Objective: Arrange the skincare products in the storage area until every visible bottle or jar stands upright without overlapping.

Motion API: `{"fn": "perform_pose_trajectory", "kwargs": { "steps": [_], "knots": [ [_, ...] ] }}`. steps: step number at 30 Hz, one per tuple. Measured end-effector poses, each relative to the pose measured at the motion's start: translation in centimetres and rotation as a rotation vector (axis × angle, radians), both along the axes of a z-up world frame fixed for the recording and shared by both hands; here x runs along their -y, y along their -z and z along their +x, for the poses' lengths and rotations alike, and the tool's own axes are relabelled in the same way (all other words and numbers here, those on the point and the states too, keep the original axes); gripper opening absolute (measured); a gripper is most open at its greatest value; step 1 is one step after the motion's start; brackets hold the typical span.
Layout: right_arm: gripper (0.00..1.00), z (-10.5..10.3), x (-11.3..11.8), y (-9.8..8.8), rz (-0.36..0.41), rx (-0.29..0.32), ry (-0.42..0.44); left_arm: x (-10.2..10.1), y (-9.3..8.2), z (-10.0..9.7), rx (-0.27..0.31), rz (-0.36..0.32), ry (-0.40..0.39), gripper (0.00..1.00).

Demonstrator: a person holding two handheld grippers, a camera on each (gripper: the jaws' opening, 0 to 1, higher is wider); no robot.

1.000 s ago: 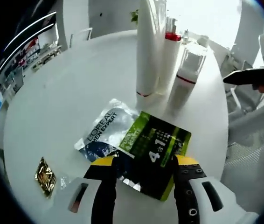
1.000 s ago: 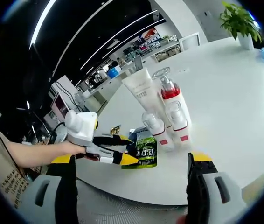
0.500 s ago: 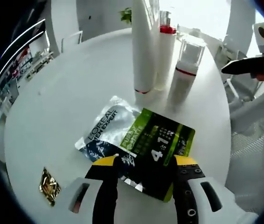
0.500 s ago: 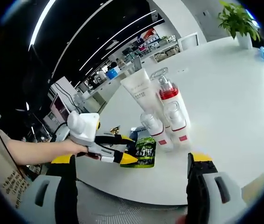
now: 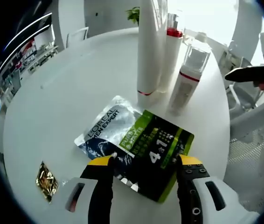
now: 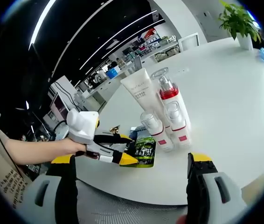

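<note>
Just beyond my left gripper (image 5: pixel 144 161), three skincare containers stand upright in a tight cluster on the round white table (image 5: pixel 66 93): a tall white tube (image 5: pixel 147 51) resting on its cap, a red-collared pump bottle (image 5: pixel 171 56) touching it on the far side, and a short clear-capped bottle (image 5: pixel 188 77) just beside them, toward my right jaw. None of the three lies across another.

Between that cluster and my left jaws lie two flat sachets. The green and black sachet (image 5: pixel 157 151) overlaps the silver and blue L'Oreal sachet (image 5: pixel 103 130), and its near edge sits between my yellow jaw tips, which stand apart and clamp nothing. Off past my left jaw, well apart from the rest, lies a small gold foil packet (image 5: pixel 45 179).

In the right gripper view the same cluster (image 6: pixel 162 112) stands ahead of my right gripper (image 6: pixel 130 164), whose jaws are wide apart with nothing between them. My left gripper (image 6: pixel 118 149) reaches in from the side, held by a hand (image 6: pixel 73 148), its tips over the green sachet (image 6: pixel 145 150). A potted plant (image 6: pixel 239 21) stands at the table's far edge.
</note>
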State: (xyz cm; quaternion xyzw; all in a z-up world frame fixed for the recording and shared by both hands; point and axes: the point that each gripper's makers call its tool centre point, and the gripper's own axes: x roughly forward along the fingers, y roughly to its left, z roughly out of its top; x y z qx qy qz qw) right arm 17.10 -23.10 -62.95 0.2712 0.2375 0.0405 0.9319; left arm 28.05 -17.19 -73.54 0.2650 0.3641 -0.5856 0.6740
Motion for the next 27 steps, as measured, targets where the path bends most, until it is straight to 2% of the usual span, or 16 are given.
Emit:
{"fn": "perform_pose_trajectory", "kwargs": {
  "steps": [12,21,23,27],
  "knots": [
    [1.00,-0.1,-0.2,-0.1,-0.027,0.010,-0.018,-0.9,-2.2,0.0,0.004,-0.041,-0.065,0.55],
    [1.00,-0.2,-0.3,-0.1,-0.053,0.009,-0.032,-2.2,-2.8,-0.5,-0.001,-0.055,-0.126,0.65],
    [1.00,-0.3,-0.3,0.0,-0.056,0.006,-0.031,-2.5,-3.1,-0.8,-0.008,-0.064,-0.141,0.68],
    [1.00,-0.3,-0.5,0.0,-0.060,0.005,-0.038,-3.4,-3.5,-1.0,0.020,-0.060,-0.149,0.79]
  ]
}}
